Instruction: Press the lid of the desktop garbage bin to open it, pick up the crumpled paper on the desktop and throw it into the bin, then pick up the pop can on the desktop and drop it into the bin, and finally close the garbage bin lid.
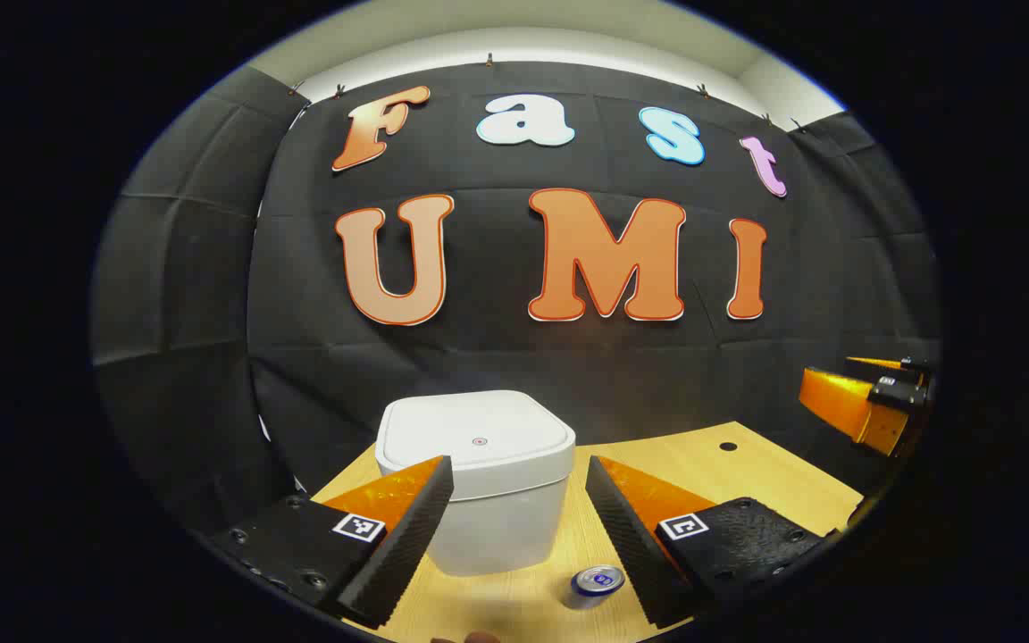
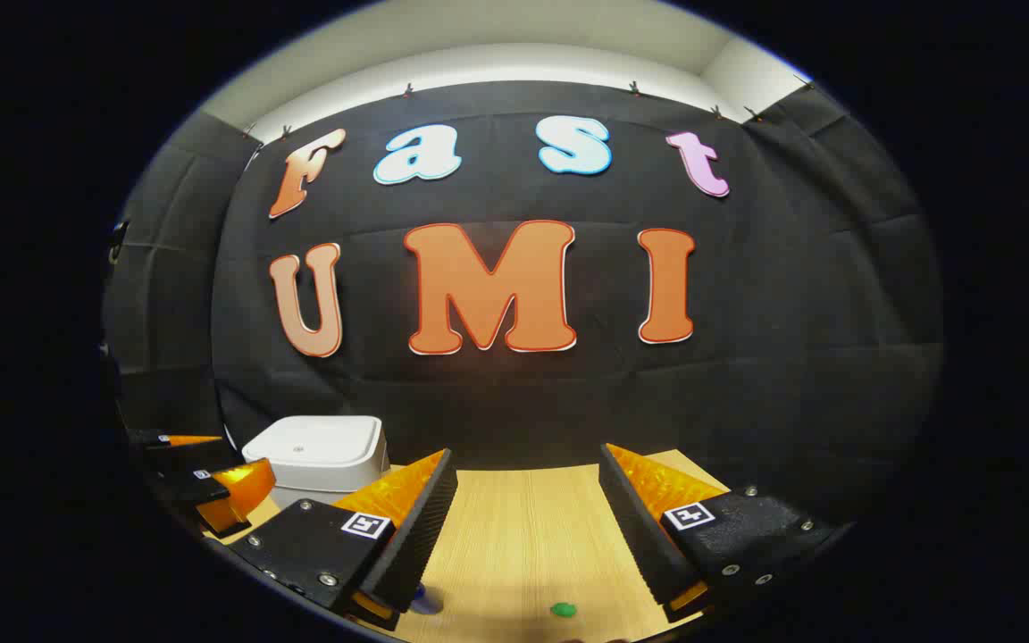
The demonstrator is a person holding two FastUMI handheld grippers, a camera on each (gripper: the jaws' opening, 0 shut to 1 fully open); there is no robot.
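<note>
No readable words or numbers stand on any object. The blue-and-silver pop can shows a top too small to read, and the white square plastic bin carries just a tiny red dot on its lid.

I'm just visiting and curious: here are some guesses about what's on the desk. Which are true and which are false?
1. The bin lid is shut. True.
2. The pop can is already inside the garbage bin. False: it stands on the wooden desktop, in front of the bin.
3. The left gripper is open and holds nothing. True.
4. The right gripper grips the can. False: its fingers are spread apart over bare desktop.
5. The bin is black. False: it is white.
</note>
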